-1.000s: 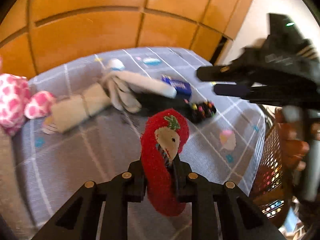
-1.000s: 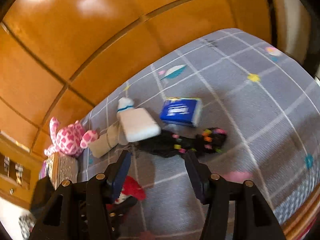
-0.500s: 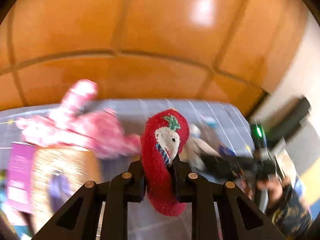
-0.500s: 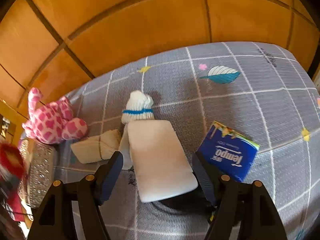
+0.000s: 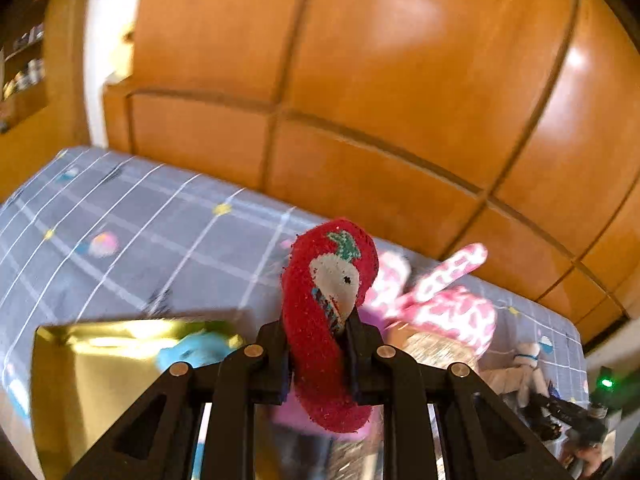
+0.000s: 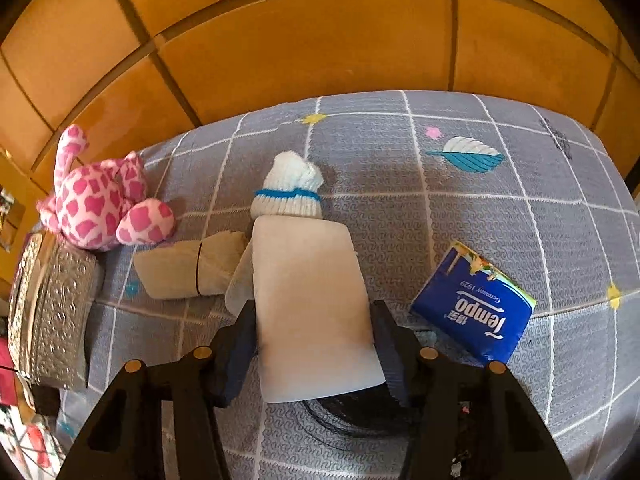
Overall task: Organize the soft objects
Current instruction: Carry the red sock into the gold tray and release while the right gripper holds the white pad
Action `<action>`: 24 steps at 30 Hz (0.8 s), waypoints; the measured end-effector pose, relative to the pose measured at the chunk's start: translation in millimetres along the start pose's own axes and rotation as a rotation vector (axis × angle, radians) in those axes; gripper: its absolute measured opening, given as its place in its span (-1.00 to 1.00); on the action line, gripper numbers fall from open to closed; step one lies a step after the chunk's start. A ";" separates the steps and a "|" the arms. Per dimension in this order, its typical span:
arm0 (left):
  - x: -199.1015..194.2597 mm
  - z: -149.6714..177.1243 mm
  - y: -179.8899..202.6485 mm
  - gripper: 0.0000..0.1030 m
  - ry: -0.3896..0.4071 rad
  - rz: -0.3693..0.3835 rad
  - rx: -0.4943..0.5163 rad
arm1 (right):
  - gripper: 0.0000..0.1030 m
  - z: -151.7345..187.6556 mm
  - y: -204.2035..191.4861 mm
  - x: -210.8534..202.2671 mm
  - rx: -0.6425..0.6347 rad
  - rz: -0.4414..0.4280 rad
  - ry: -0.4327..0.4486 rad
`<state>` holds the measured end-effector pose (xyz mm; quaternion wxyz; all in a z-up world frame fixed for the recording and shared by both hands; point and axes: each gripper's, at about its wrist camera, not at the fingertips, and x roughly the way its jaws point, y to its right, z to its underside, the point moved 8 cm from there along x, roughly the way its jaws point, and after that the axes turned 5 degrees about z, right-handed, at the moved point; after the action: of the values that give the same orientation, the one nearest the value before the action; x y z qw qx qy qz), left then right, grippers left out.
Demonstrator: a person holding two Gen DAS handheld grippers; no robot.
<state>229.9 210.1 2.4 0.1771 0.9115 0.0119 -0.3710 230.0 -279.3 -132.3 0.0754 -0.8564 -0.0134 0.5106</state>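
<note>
My left gripper (image 5: 320, 332) is shut on a red fuzzy sock (image 5: 316, 280) with a pale face patch, held up in the air. Under it in the left wrist view lies an open gold box (image 5: 100, 360) with a light blue soft thing (image 5: 196, 352) inside. My right gripper (image 6: 314, 332) points down at a white folded sock (image 6: 312, 300) on the bed. Its jaws are closing with the sock between them, the pads at its two long edges and no squeeze showing. Part of a black item (image 6: 352, 420) shows under the sock.
On the grey checked bed cover (image 6: 480, 208) lie a pink-and-white plush toy (image 6: 104, 200), a beige cloth roll (image 6: 188, 268), a white knit piece with a blue stripe (image 6: 290, 188) and a blue Tempo tissue pack (image 6: 476, 312). A silver embossed box (image 6: 52, 300) stands at the left. Orange wood panels rise behind the bed.
My left gripper swung the red sock away from the sock pile to above the gold box. My right gripper came down over the white sock and its jaws narrowed.
</note>
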 end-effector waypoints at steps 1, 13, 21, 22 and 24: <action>-3.0 6.0 -5.1 -0.60 -0.003 -0.003 -0.010 | 0.08 0.3 -1.4 0.7 -0.008 0.005 0.001; -99.7 100.4 -72.9 -0.59 -0.032 0.016 -0.118 | 0.07 1.3 -7.7 -7.6 -0.048 0.023 0.031; -134.3 151.2 -167.6 -0.59 -0.043 -0.160 -0.247 | 0.06 2.9 -11.9 -8.9 -0.097 0.063 0.043; -132.7 153.8 -173.6 -0.59 -0.044 -0.172 -0.252 | 0.06 3.8 -12.2 -7.7 -0.105 0.071 0.041; -124.8 158.0 -188.1 -0.58 -0.045 -0.208 -0.265 | 0.05 5.9 -13.9 -5.0 -0.123 0.090 0.034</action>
<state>4.5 347.6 -76.4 0.2565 0.8656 0.1511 -0.4027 223.2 -265.3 -128.6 -0.0001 -0.8676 -0.0051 0.4972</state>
